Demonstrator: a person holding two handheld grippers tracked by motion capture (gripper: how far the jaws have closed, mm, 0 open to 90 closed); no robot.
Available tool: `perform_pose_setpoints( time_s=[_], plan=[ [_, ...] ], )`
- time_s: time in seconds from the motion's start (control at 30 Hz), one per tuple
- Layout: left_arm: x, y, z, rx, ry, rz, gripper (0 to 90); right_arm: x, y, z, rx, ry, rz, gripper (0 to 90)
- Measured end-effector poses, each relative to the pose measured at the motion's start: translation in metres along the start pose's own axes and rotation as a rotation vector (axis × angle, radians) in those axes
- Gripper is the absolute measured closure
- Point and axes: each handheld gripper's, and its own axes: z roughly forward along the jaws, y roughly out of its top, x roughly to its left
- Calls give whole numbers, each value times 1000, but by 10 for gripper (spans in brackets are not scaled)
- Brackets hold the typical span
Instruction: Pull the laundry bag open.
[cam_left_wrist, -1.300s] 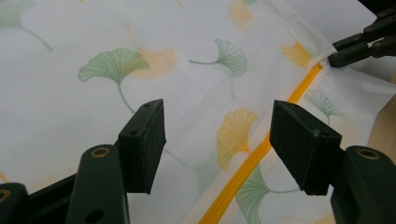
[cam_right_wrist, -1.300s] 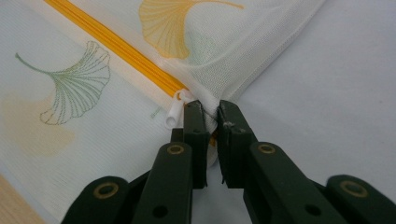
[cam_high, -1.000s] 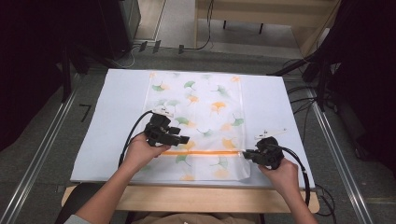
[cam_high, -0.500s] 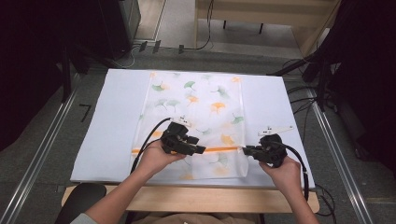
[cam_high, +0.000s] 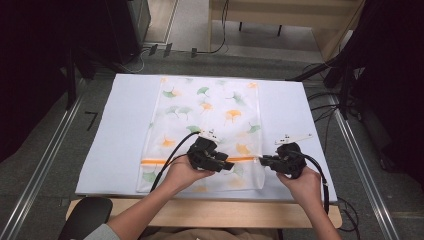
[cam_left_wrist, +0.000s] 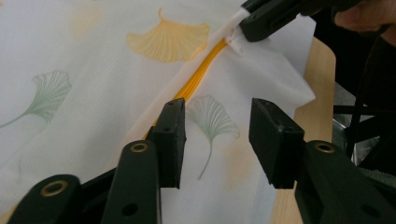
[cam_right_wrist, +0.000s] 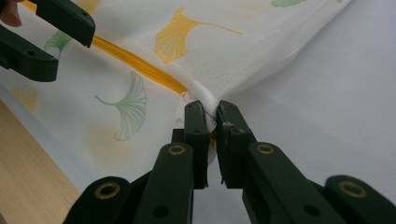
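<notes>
A white mesh bag (cam_high: 210, 105) printed with ginkgo leaves lies flat on the white table cover. An orange zipper (cam_high: 155, 162) runs across its near end. My right gripper (cam_high: 262, 160) is shut on the bag's right edge at the zipper's end (cam_right_wrist: 212, 109), lifting the fabric into a small peak. My left gripper (cam_high: 231, 166) hovers over the bag just left of it. Its jaws (cam_left_wrist: 217, 112) have just been closing but still stand apart. The zipper (cam_left_wrist: 198, 77) passes beside the left pad, and the pads press on nothing.
The white cover (cam_high: 115, 125) reaches nearly to the wooden table edge (cam_high: 210, 210) in front. A black chair (cam_high: 85, 217) sits at bottom left. Metal rails (cam_high: 45, 165) flank the table, and cables (cam_high: 320, 100) trail at the right.
My left hand has slid right along the zipper toward the right gripper, and its jaws have narrowed. The right gripper has kept its hold and place.
</notes>
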Motion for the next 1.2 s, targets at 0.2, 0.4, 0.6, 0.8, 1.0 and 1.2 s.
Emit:
perform_pose_setpoints(
  time_s=[0.2, 0.4, 0.6, 0.8, 1.0, 1.2],
  plan=[
    [-7, 7, 12, 18, -20, 8, 632, 0, 0, 0, 3, 2, 4, 855],
    [-12, 10, 23, 21, -27, 19, 633, 1, 1, 0, 3, 4, 4, 857],
    [-17, 14, 33, 21, -46, 19, 683, 1, 1, -1, -5, 3, -4, 856],
    [-21, 18, 43, 20, -33, 26, 669, 2, 1, -2, -10, 6, -5, 856],
    [-23, 20, 56, 44, -1, 20, 665, 3, 2, -3, -17, 16, -4, 857],
    [-20, 23, 60, 38, 3, 7, 649, 5, 2, -3, -18, 31, -8, 857]
  ],
)
